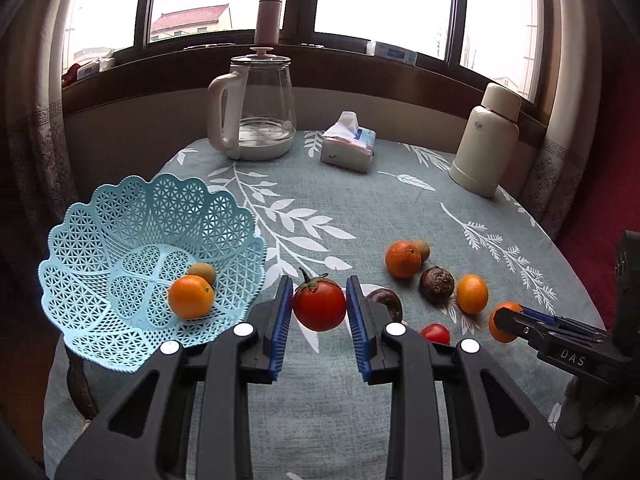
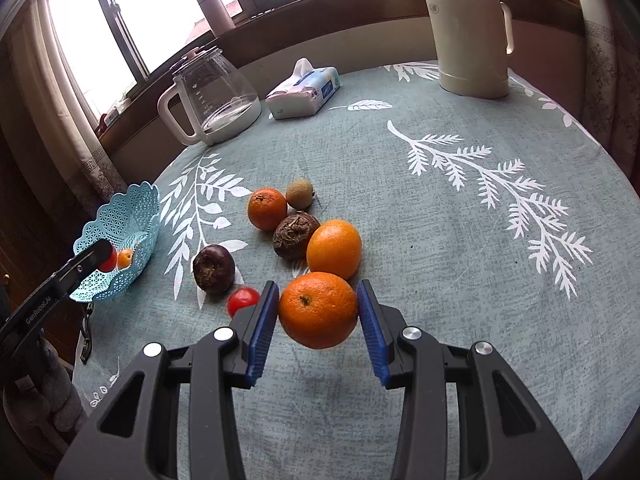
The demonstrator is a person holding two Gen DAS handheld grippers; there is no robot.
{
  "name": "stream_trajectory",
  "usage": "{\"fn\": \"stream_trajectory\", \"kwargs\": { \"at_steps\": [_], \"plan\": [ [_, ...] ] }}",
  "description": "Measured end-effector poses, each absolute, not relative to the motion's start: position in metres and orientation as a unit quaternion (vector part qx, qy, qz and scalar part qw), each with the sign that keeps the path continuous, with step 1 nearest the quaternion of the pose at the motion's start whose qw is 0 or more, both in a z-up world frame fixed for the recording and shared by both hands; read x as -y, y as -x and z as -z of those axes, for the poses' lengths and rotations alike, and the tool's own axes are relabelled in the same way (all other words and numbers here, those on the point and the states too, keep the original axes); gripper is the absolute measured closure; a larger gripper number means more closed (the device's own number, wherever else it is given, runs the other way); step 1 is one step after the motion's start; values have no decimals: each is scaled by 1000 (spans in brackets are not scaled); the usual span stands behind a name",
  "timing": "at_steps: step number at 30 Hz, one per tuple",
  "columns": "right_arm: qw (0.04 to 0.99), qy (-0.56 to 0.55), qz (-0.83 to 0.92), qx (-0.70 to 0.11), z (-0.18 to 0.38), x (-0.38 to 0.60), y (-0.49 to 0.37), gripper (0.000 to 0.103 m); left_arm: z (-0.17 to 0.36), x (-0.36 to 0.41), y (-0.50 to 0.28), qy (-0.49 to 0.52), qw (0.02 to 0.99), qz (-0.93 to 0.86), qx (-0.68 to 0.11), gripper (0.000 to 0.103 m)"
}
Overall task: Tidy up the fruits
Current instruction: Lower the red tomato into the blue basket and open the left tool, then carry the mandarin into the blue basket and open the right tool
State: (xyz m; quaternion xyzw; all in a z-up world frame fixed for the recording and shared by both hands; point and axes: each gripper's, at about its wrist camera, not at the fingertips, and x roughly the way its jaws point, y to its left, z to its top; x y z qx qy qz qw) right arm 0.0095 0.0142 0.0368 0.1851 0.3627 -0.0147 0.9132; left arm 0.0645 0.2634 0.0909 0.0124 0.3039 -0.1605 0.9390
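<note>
The left gripper (image 1: 319, 312) grasps a red tomato (image 1: 319, 305) between its two blue pads; both pads touch the fruit's sides, and the green stem points toward 11 o'clock. The tomato hangs above the tablecloth (image 1: 360, 208), just beside the rim of the light-blue lattice basket (image 1: 100, 216) at 9 o'clock. The basket holds one orange (image 1: 191, 297) and a small brownish fruit (image 1: 202, 273) touching it at 1 o'clock.

The right gripper (image 2: 318, 312) grasps a large orange (image 2: 318, 310); the left pad touches it, the right pad sits at its edge. The fruit is raised off the cloth, casting a shadow below.

In the right wrist view, loose fruit lies at 11 to 12 o'clock from the held orange: a second orange (image 2: 334, 249) close behind it, a dark brown round fruit (image 2: 295, 236), a smaller orange (image 2: 267, 208), a small brownish fruit (image 2: 299, 193), a dark purple fruit (image 2: 214, 268) and a small tomato (image 2: 243, 300) at 9 o'clock.
</note>
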Motion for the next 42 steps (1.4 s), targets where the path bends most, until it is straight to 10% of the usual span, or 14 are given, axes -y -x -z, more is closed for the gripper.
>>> {"fn": "stream_trajectory", "kwargs": {
  "at_steps": [27, 33, 42],
  "plan": [
    [921, -149, -21, -360, -59, -64, -29, 62, -89, -353, -90, 17, 955, 30, -296, 75],
    [923, -140, -37, -357, -65, -77, -35, 62, -96, -373, -90, 45, 957, 9, -285, 40],
    [925, -127, -67, -351, -77, -100, -46, 62, -107, -403, -86, 69, 961, -26, -266, 29]
  ]
}}
